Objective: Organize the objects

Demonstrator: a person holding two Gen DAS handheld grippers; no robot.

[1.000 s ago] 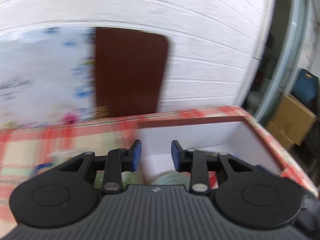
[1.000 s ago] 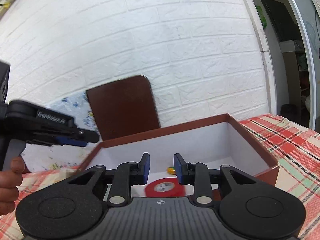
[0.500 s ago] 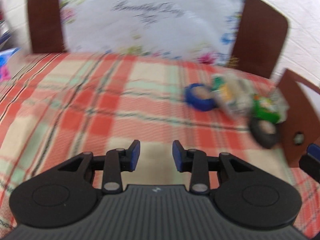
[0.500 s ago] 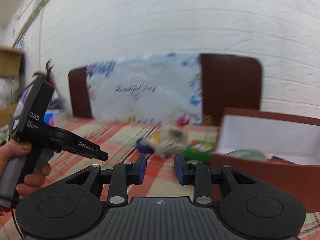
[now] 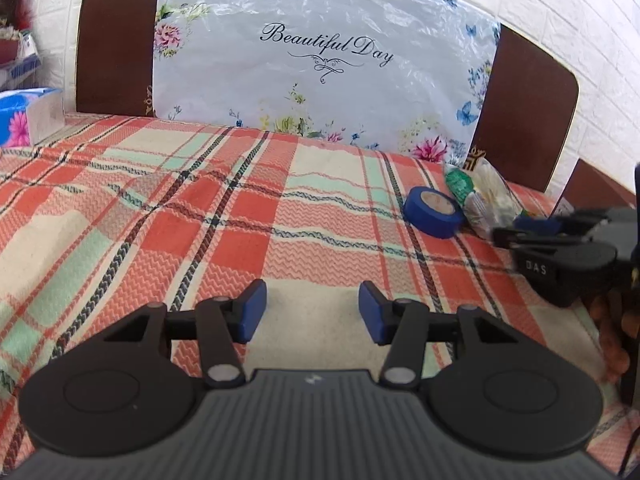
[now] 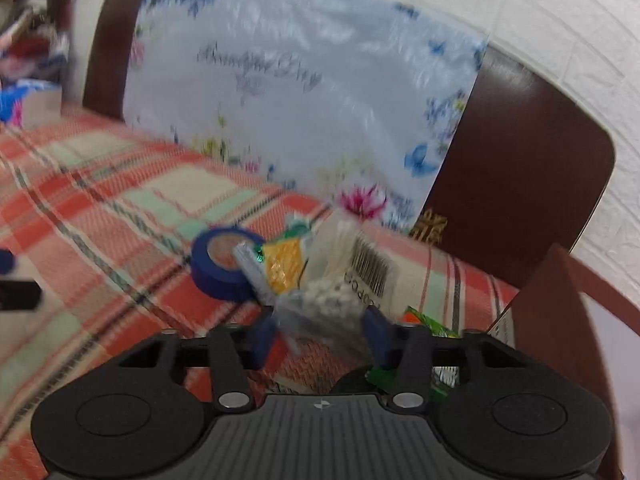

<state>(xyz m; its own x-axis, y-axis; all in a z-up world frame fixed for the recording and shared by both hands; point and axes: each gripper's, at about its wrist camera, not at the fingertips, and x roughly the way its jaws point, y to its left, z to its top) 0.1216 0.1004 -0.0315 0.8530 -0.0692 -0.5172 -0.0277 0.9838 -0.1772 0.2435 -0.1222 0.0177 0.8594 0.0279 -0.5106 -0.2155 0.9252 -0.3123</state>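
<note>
A blue tape roll point(image 5: 433, 217) lies on the plaid tablecloth point(image 5: 200, 220), with a clear bag of cotton swabs point(image 5: 490, 200) beside it on its right. My left gripper point(image 5: 308, 311) is open and empty, low over the cloth, well short of the roll. My right gripper point(image 6: 320, 330) is open, its jaws on either side of the near end of the swab bag point(image 6: 340, 276). The blue roll point(image 6: 220, 264) lies just left of the bag. A green packet point(image 6: 430, 326) lies to the right. The right gripper's body shows in the left wrist view point(image 5: 560, 248).
A brown box point(image 6: 560, 320) with a white inside stands at the right. Brown chair backs point(image 5: 116, 36) and a flowered plastic sheet point(image 5: 320, 60) stand behind the table. A tissue box point(image 5: 28, 116) sits at the far left.
Both grippers have swung left from the box to the objects on the cloth. Both jaws have opened wider. My right gripper has closed in on the swab bag.
</note>
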